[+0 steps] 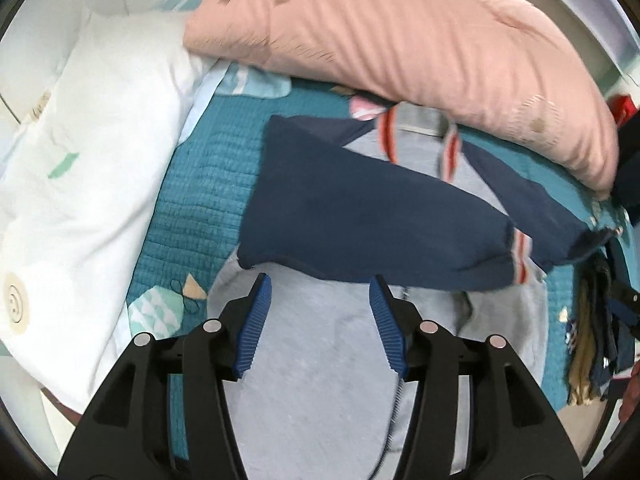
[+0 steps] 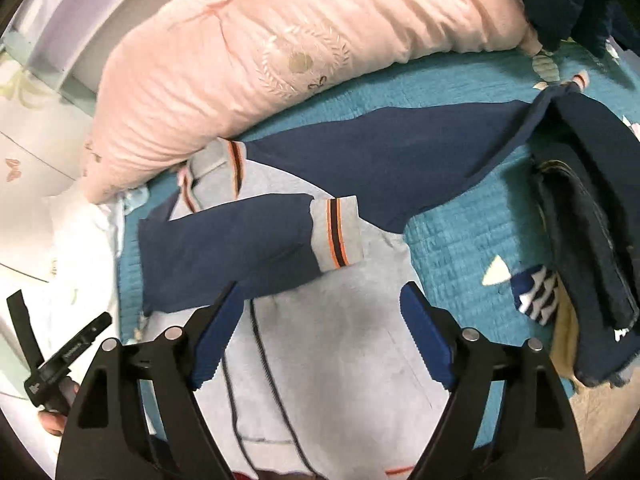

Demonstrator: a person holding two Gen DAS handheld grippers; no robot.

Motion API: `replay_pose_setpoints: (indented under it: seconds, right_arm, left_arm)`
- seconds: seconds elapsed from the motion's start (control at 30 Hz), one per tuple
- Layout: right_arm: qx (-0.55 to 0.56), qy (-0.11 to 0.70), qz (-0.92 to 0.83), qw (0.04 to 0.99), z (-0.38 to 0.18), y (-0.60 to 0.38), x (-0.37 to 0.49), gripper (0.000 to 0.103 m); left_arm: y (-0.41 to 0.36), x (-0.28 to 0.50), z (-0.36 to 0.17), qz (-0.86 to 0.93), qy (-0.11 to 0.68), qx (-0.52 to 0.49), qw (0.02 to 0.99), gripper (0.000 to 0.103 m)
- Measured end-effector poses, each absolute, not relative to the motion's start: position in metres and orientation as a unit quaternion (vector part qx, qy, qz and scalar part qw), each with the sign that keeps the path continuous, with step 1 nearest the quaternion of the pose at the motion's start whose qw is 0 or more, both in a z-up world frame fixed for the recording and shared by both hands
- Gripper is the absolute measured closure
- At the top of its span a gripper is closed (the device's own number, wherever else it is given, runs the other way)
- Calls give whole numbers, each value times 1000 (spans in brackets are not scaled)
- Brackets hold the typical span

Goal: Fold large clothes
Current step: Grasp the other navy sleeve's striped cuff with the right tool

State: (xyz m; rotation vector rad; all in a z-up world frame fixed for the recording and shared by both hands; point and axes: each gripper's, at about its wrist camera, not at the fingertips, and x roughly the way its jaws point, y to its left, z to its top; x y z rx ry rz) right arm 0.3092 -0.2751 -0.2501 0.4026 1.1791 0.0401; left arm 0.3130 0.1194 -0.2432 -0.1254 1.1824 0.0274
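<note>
The bed, covered in a quilted teal patchwork bedspread (image 1: 192, 200), carries everything here, and across its far side lies one long, plump pink bolster pillow (image 1: 400, 36) with a white pillow (image 1: 80, 184) off to the left. In front of the bolster the single garment to be folded, a grey fleece zip jacket with navy blue sleeves and orange-striped cuffs (image 2: 344, 344), lies flat on its back, collar toward the bolster and hem toward the person, so its long axis runs straight away from both tools. One sleeve, the folded navy sleeve (image 2: 228, 248), already lies crosswise over the chest with its cuff at the zip line; the other, the outstretched navy sleeve (image 2: 400, 160), reaches away to the right toward one stack of dark folded clothes (image 2: 592, 240) at the bed's edge. That spread sleeve is my guess for the next fold, and it sits on the right hand's side. The left gripper (image 1: 320, 292) hangs over the grey body just below the folded sleeve, jaws parted, nothing between them. The right gripper (image 2: 320, 300) hovers over the lower chest beside the zip, jaws spread wider and likewise empty, and it is clearly the nearer of the two to the outstretched sleeve. So: two grippers, one jacket, two sleeves, one folded.
</note>
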Motion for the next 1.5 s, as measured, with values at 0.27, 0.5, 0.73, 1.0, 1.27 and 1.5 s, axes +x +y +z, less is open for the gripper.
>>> replay_pose_setpoints:
  seconds: [0.27,0.5,0.73,1.0,1.27,1.5]
  right_arm:
    - [183,526,2,830,-206,-319,270,24]
    - [200,511,-31,836,-188,-384,262,24]
    - [220,499,-81,834,-182,-472,281,22]
    - [262,492,-144,818,-196,-576,336,22]
    - [264,506,-171,803,-245,-625,405,22]
    - [253,533,-201,782,-299,-641,450,35]
  left_arm:
    - [52,289,-211,-27,541,-40,840,51]
    - [-18,293,-213,-63,546,-19,835,51]
    - [-89,327,-230,-96,561,-20,822,51]
    - [-155,387,-273,-118,586,-14,801,68]
    - [-181,429,-340,-120,625,-8,771,99]
    - [-180,448,-400,-105,648,-10,754,102]
